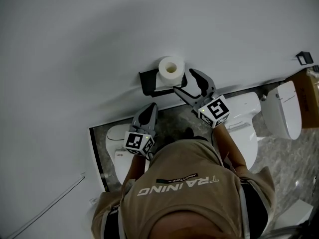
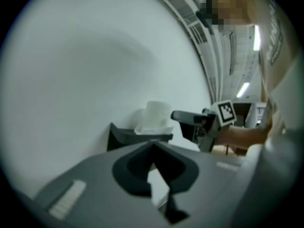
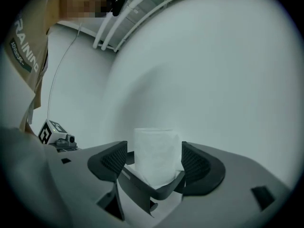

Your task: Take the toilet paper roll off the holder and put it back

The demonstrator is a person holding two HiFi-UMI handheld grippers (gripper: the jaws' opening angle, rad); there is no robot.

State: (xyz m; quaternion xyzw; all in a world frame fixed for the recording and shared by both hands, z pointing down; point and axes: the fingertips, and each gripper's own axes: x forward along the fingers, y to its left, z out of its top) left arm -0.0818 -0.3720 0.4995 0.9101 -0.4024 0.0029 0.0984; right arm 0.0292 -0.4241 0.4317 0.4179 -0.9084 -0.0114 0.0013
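head view / step: start of the take-off; the toilet paper roll [image 1: 171, 68] sits on the holder [image 1: 149, 82] on the wall.
head view / right gripper [image 1: 183, 80]: reaches in at the roll's side, jaws apart.
head view / left gripper [image 1: 148, 108]: low, apart from the holder, idle.
head view / toilet [image 1: 245, 114]: below the holder; inside not visible.
left gripper view / left gripper [image 2: 152, 144]: jaws together, nothing between them.
left gripper view / roll [image 2: 156, 117]: upright on the holder [image 2: 135, 137], well ahead of the tips; right gripper [image 2: 197, 121] is just beside it.
right gripper view / right gripper [image 3: 154, 155]: jaws apart, one on each side of the roll [image 3: 156, 158]. The right pad looks to be at the paper and the left shows a sliver of gap, so no clamp yet.
right gripper view / holder [image 3: 152, 189]: dark bracket under the roll, between the jaws.
right gripper view / left gripper [image 3: 53, 134]: far left, clear of the work.
holder contents: that one roll, nothing else.
next move (judgement): shut the right jaws on the roll gently, since soft paper will squash, then lift it free of the bracket.
risk (judgement): the jaw could snag the bracket edge during the lift.
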